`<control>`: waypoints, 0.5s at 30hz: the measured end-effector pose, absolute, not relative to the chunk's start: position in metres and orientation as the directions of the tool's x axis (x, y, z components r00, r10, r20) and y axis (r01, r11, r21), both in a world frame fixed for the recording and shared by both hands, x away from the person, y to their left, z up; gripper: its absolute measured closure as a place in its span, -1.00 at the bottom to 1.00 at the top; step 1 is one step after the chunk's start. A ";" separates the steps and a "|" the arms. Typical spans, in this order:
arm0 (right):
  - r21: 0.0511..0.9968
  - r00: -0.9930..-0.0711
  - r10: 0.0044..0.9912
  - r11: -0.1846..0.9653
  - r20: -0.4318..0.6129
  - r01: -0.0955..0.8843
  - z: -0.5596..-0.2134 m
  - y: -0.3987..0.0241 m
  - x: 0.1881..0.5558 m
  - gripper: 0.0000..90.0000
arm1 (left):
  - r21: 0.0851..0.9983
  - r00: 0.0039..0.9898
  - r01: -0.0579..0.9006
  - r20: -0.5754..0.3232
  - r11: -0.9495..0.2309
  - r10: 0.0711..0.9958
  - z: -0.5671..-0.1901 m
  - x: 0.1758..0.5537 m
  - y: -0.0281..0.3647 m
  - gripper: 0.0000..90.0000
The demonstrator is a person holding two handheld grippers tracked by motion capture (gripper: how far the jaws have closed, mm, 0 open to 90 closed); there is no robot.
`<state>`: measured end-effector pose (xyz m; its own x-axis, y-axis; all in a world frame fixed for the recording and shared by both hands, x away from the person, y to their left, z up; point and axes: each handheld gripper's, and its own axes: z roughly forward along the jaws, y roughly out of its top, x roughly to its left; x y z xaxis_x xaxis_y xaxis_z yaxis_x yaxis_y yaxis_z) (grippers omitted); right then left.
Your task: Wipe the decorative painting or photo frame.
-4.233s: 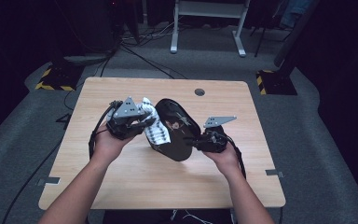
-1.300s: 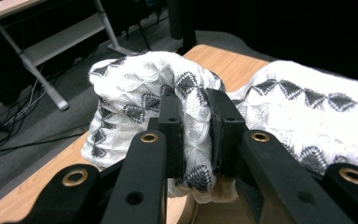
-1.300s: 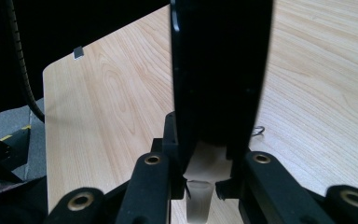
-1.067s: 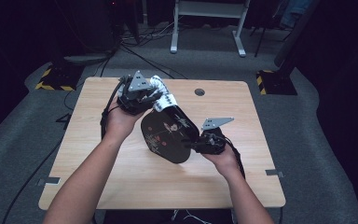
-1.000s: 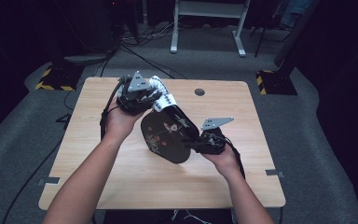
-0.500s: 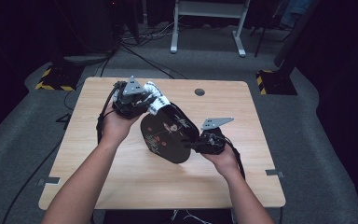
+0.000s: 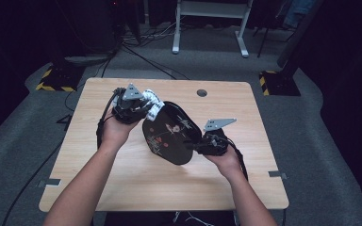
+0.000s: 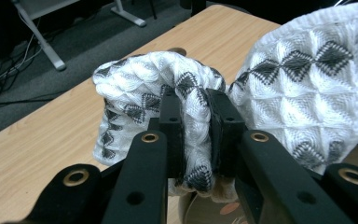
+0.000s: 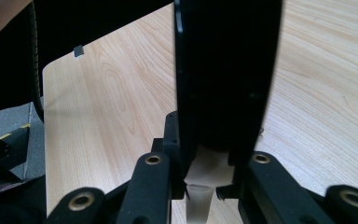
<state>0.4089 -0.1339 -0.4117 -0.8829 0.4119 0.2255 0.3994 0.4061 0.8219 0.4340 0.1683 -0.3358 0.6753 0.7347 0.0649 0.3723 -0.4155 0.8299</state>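
A black oval tray (image 7: 172, 134) with a flower pattern is held tilted above the wooden table (image 7: 122, 179). My right gripper (image 7: 197, 147) is shut on its near right rim. In the right gripper view the tray's edge (image 9: 223, 70) stands upright between the jaws of the right gripper (image 9: 209, 135). My left gripper (image 7: 144, 107) is shut on a white cloth (image 7: 153, 103) with grey diamonds, which it holds against the tray's far left rim. The left gripper view has the cloth (image 8: 303, 79) bunched around the left gripper (image 8: 196, 107).
A round cable hole (image 7: 201, 92) sits near the table's far edge. Beyond the table stand a white desk frame (image 7: 209, 26) and floor cables (image 7: 136, 52). Yellow-black striped blocks (image 7: 52, 80) lie on the carpet at both far corners.
The left gripper carried the cloth from the tray's middle up to its far left rim, then drifted slightly back toward me. The right gripper has held the tray steady.
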 end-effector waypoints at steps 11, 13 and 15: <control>0.824 -0.883 0.409 0.403 0.228 0.399 -0.412 -0.133 0.409 0.75 | 0.820 0.657 0.402 0.052 -0.408 0.752 -0.351 0.435 0.177 0.74; 0.824 -0.884 0.407 0.401 0.231 0.400 -0.412 -0.133 0.409 0.75 | 0.820 0.653 0.408 0.046 -0.402 0.756 -0.353 0.435 0.179 0.74; 0.824 -0.884 0.406 0.400 0.232 0.400 -0.412 -0.134 0.409 0.75 | 0.818 0.649 0.414 0.042 -0.399 0.760 -0.356 0.434 0.181 0.74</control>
